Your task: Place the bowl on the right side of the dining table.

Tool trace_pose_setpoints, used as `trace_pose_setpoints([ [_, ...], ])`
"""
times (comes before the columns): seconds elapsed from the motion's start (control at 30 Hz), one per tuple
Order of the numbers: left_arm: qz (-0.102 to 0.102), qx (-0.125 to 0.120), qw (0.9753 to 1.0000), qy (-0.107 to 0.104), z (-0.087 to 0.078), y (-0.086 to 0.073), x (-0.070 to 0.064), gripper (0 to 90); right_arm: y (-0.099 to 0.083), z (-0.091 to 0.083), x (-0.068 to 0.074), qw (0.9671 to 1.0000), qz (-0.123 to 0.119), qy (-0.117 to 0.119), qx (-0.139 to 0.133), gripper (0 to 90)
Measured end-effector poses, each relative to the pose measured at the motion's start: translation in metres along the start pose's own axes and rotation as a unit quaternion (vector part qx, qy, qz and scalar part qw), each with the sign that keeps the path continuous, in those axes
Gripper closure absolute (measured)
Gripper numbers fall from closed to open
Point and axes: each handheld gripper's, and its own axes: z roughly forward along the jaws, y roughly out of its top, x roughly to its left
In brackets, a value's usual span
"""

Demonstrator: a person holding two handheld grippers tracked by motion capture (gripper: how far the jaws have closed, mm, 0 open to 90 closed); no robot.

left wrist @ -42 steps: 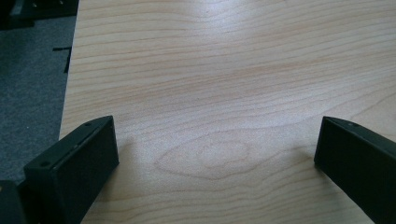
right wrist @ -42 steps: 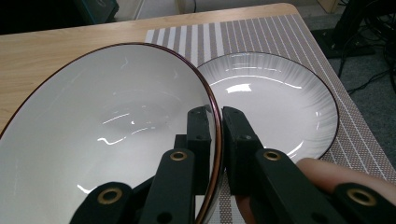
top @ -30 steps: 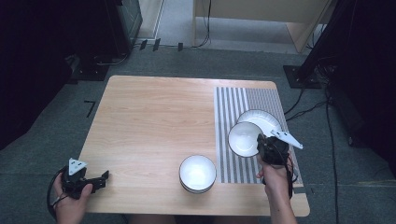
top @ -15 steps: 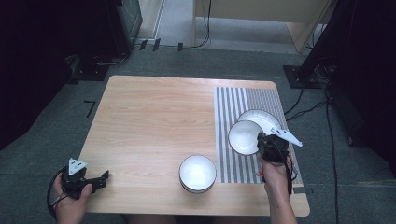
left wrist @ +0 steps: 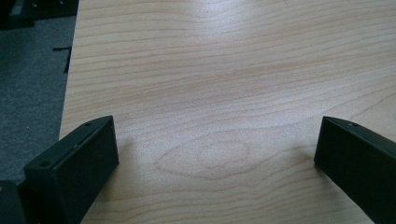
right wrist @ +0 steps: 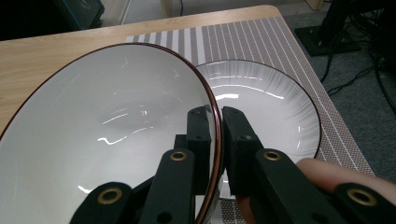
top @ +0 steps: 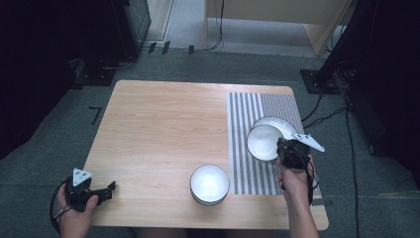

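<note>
**Bowl lifted by its rim, stack near the front edge waiting**

Nearest the person, at the table's (top: 163, 119) front left corner, the left gripper (top: 106, 191) rests low with its jaws spread wide apart; the left gripper view has bare wood grain between them, nothing held. Along the front edge, a little right of the middle, stands a stack of white bowls (top: 209, 184), just left of the striped mat (top: 252, 106) that covers the table's right side.

Farther in, over the mat, the right gripper (right wrist: 215, 123) is clamped on the rim of a white bowl with a dark rim (right wrist: 107, 126): one jaw inside, one outside, pinching the wall. In the high view that bowl (top: 264, 142) is tilted and seems raised off the mat. Just behind it, toward the right edge, a second white bowl (top: 279, 122) lies on the mat, partly overlapped by the held one.

As a judgement, the work looks like gathering bowls into the front stack. The grasp and lift of this bowl seem done; carrying it to the stack and setting it down are left, and then the remaining bowl on the mat.
</note>
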Motion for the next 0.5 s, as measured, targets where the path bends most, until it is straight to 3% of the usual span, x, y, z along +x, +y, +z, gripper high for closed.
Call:
trace_pose_setpoints([
  [0.5, 0.000, 0.000, 1.0000, 0.000, 0.000, 0.000, 0.000, 0.0, 0.002, 0.011, -0.011, 0.9998, 0.013, -0.015, 0.005, 83.6],
])
